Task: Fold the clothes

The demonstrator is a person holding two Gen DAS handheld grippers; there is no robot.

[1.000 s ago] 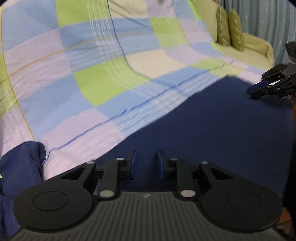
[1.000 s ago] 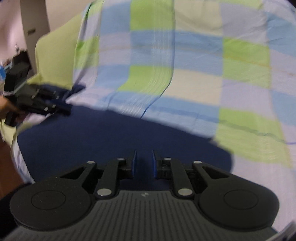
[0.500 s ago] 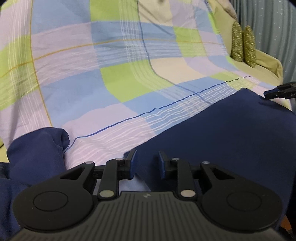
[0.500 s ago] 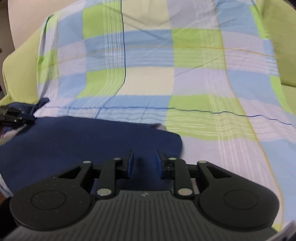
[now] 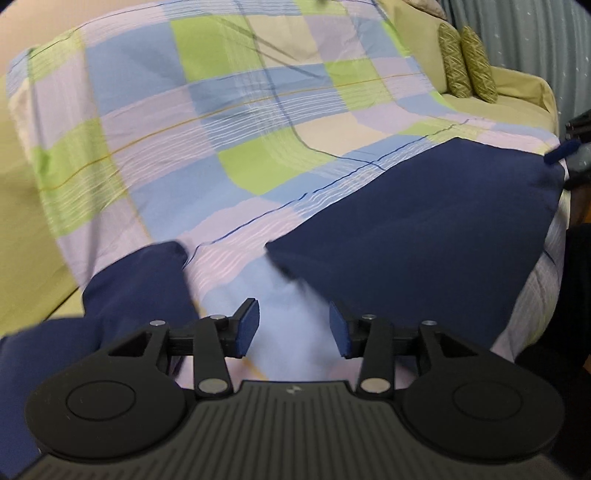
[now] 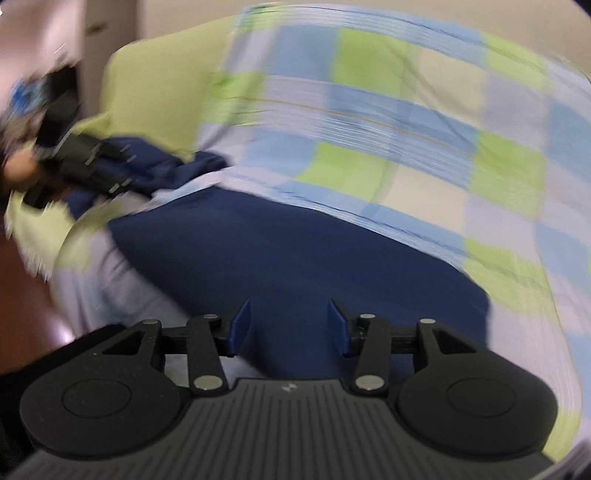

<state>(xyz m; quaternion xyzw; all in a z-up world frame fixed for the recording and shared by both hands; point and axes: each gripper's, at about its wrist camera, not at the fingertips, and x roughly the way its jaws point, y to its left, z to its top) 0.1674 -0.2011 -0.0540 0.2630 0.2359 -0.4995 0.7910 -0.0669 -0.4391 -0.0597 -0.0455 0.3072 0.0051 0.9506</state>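
A navy garment lies flat as a folded panel on the checked sheet. A bunched navy part sits apart at the lower left. My left gripper hovers over bare sheet just short of the panel's near corner, its jaws opening with nothing between them. A blue fingertip of the other gripper shows at the panel's far right corner. In the blurred right wrist view, my right gripper hangs over the navy garment, jaws opening and empty. The left gripper, held by a hand, is at the far left.
The checked sheet covers a yellow-green sofa bearing two patterned cushions. A grey curtain hangs behind it. Brown floor shows past the sheet's left edge in the right wrist view.
Both grippers opened wider. The left one drew back off the navy panel to bare sheet beside its corner. The right one swung left from the panel's right corner.
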